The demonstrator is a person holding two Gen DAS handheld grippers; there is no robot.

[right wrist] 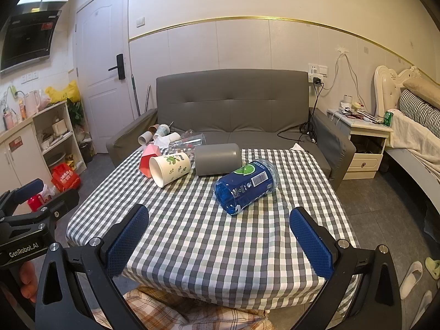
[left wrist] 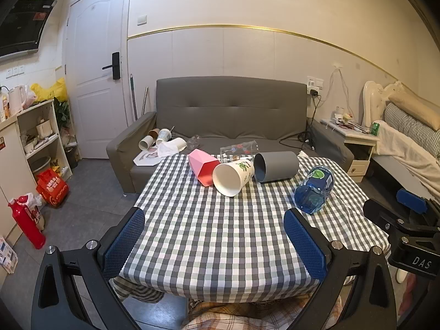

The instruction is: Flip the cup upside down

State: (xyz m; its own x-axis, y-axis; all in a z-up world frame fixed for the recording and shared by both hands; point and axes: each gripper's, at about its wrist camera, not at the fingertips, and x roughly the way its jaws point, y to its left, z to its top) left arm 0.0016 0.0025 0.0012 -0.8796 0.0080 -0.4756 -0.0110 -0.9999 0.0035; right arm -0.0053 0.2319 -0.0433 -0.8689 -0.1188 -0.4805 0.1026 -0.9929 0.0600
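Five cups (left wrist: pixel 233 174) toppled, two grippers (left wrist: pixel 214 225) open

White paper cup (left wrist: pixel 232 175) with green leaf print lies on its side, mouth facing the near edge.

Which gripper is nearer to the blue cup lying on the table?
Right. The right gripper is open just short of the blue cup, almost facing it. The left gripper is open farther left, the cup ahead to its right.
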